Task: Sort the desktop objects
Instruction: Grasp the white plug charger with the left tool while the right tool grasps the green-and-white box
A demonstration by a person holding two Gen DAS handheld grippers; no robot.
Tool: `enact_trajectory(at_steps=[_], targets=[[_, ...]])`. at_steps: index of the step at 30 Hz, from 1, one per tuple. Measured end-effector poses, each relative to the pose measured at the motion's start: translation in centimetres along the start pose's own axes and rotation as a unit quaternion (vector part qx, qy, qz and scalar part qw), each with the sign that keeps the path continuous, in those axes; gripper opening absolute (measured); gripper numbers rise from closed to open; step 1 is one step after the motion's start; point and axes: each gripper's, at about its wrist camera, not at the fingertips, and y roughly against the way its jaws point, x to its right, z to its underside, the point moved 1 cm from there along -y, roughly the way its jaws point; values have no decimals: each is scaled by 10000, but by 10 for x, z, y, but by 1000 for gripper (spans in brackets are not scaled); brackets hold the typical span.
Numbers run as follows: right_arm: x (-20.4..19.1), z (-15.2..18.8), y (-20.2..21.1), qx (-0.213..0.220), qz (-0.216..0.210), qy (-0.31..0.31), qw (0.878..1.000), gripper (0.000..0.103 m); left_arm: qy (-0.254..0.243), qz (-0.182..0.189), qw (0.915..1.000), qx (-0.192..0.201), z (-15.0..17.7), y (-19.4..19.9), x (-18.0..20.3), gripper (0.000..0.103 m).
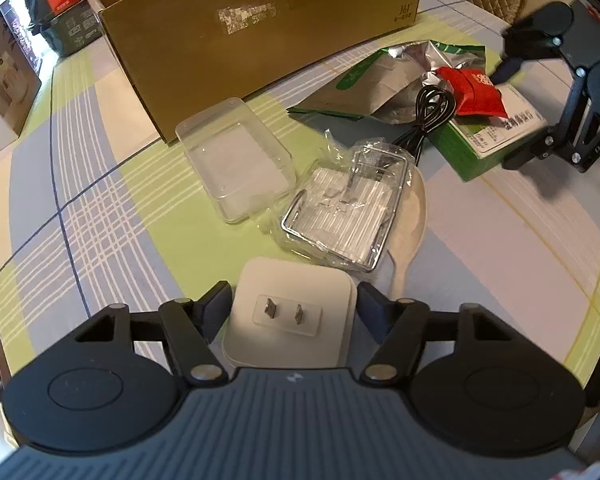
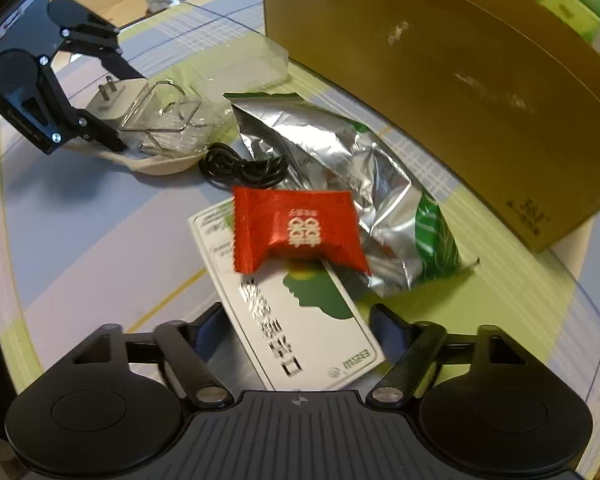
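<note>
- Tabletop covered by a plaid cloth in green, lilac and white, seen through two wrist cameras as we hold a gripper in each hand.
- Our left gripper is spread wide, its dark fingers standing either side of a white square plug adapter with two metal prongs facing up. Small gaps show between the pads and the adapter, so we cannot say it is gripped.
- Just beyond the adapter lies a clear plastic packet holding a wire-framed item, resting partly on a pale beige spoon-shaped piece.
- Left of that packet sits an empty clear plastic tray, close against a large brown cardboard box at the back of the table.
- Our right gripper is likewise released, jaws apart, over the near end of a flat white and green printed box; whether the pads touch it we cannot tell.
- On the far end of that box rests a red sealed sachet with white characters.
- Beside the sachet, towards the cardboard box, lies a crumpled silver and green foil bag.
- Near the foil bag, a coiled black cable lies on the cloth, between the sachet and the clear packet.
</note>
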Motion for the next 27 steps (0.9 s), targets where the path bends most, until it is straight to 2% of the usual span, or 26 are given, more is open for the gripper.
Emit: enact_trajectory(at_steps=[3, 6, 12, 16, 20, 27], targets=[[-8, 8, 7, -51, -20, -52, 10000, 60, 115, -78, 9999, -9, 3, 3, 4, 64], [-15, 19, 17, -83, -63, -291, 9995, 55, 323, -178, 9993, -22, 12, 8, 8, 64], [-23, 44, 32, -163, 22, -996, 9949, 54, 667, -276, 9973, -109, 36, 23, 13, 63], [-30, 54, 35, 53, -106, -1117, 9937, 57, 841, -345, 9958, -55, 48, 29, 14, 63], [-28, 53, 32, 175, -72, -1391, 9901, 68, 909, -419, 9950, 7, 52, 32, 18, 64], [-27, 37, 22, 445, 19, -1656, 9852, 69, 921, -470, 9946, 81, 54, 31, 20, 65]])
